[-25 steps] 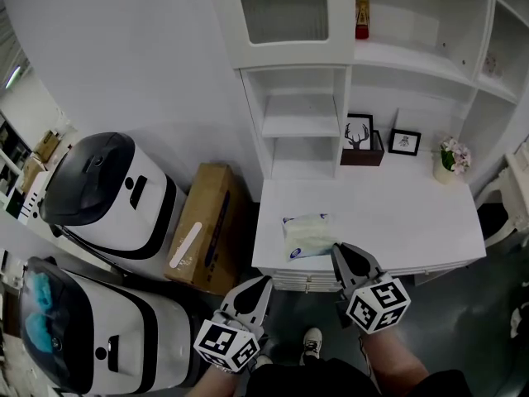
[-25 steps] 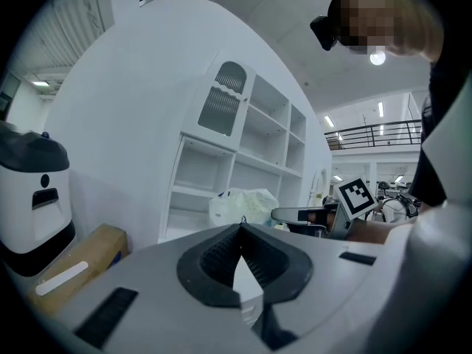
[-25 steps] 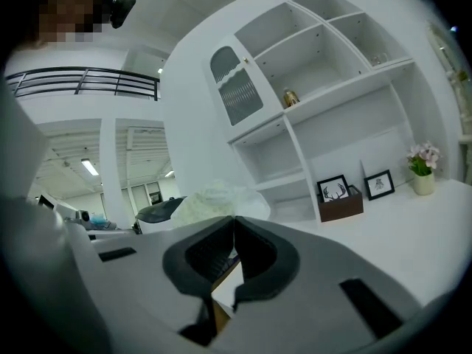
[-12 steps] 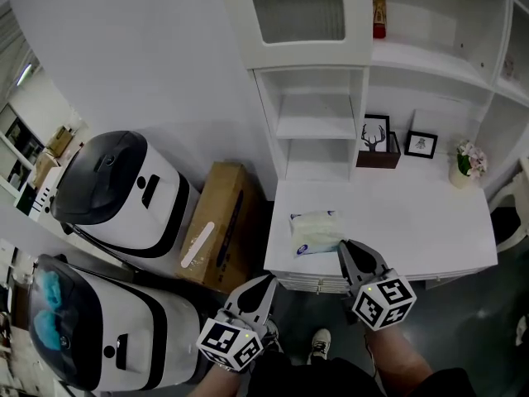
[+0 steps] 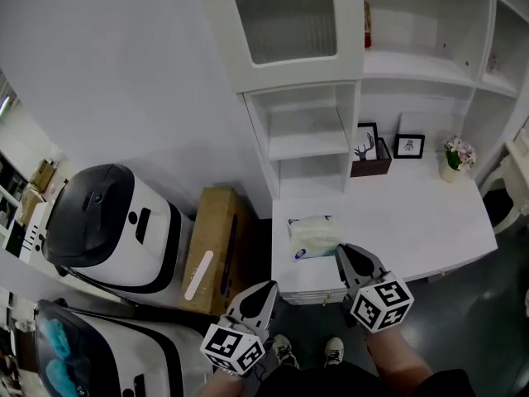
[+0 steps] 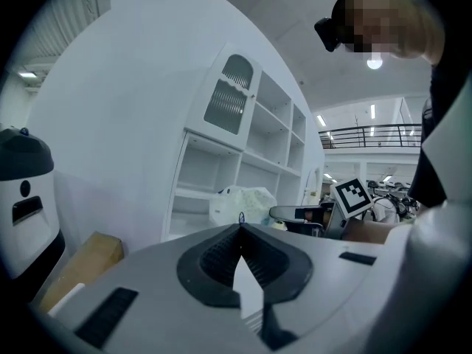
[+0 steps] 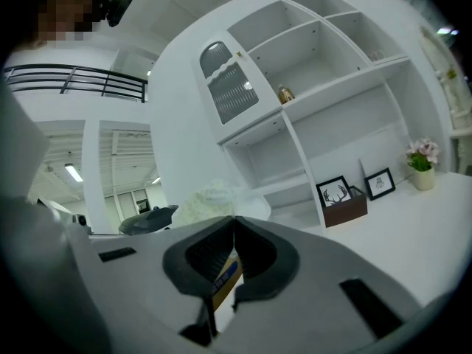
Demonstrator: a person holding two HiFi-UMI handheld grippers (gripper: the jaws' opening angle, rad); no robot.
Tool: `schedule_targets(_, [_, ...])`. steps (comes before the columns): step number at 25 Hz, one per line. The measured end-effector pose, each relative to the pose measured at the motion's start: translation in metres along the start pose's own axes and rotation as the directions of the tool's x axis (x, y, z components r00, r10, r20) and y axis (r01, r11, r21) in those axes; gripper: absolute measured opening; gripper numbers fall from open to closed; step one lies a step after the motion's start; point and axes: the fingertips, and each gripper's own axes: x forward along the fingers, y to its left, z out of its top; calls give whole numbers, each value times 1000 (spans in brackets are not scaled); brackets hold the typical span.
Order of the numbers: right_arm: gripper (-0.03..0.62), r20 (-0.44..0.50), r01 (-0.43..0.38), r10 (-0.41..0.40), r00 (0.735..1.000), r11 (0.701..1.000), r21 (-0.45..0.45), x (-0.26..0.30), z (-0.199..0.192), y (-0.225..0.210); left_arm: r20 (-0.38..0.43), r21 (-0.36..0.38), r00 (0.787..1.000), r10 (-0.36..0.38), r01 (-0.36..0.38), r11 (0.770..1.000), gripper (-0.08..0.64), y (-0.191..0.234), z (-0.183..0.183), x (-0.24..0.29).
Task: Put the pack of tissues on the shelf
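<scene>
Currently the pack of tissues (image 5: pixel 312 236) lies flat on the white desk (image 5: pixel 413 222), near its front left corner and below the shelf unit (image 5: pixel 307 143), not on any shelf board. Right gripper (image 5: pixel 340 252): jaws clenched, tips meeting, positioned at the pack's near right corner. In the right gripper view the pack bulges just beyond the closed tips, and a yellow and blue strip (image 7: pixel 224 282) shows through the slot behind them — whether any wrapper is pinched cannot be told. Left gripper (image 5: pixel 263 291): jaws clenched together, tips meeting, held in front of the desk edge, lower and to the left, apart from the pack. Container status: the upper cabinet (image 5: pixel 285 15) is closed by a ribbed glass door, contents not legible. The shelf board to its right carries a small red and yellow item (image 5: pixel 367 25). A brown box (image 5: pixel 370 165) at the back of the desk holds a framed deer picture (image 5: pixel 364 143) — a second framed picture (image 5: pixel 408 145) stands just beside it. A small pot (image 5: pixel 450 172) at the desk's right end holds pink and white flowers (image 5: pixel 456 150). A closed cardboard box (image 5: pixel 211 242) sits on the floor left of the desk.
</scene>
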Motion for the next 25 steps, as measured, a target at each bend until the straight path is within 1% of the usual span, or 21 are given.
schedule_targets(3, [6, 7, 38, -38, 999, 999, 3, 5, -1, 1, -7, 1, 999, -39, 39, 999, -2, 11, 1, 6])
schedule_targets(7, [6, 15, 87, -87, 996, 996, -6, 12, -1, 4, 6, -10, 996, -90, 90, 996, -2, 26, 4, 16])
schedule_targets(12, [6, 13, 156, -156, 988, 988, -12, 20, -5, 8, 5, -29, 987, -158, 158, 987, -2, 43, 0, 22])
schedule_targets(17, [6, 9, 214, -213, 977, 977, -18, 33, -10, 19, -5, -34, 980, -197, 197, 980, -2, 70, -1, 19])
schedule_targets(19, [6, 17, 233, -232, 972, 972, -21, 38, -11, 24, -8, -24, 976, -215, 215, 976, -2, 78, -1, 17])
schedule_targets(22, [6, 32, 265, -264, 964, 964, -17, 40, -12, 27, -18, -11, 970, -244, 244, 970, -2, 87, -2, 16])
schedule_targets(25, [6, 35, 283, -283, 959, 959, -17, 42, -11, 31, -25, -19, 964, -263, 263, 965, -2, 92, 0, 16])
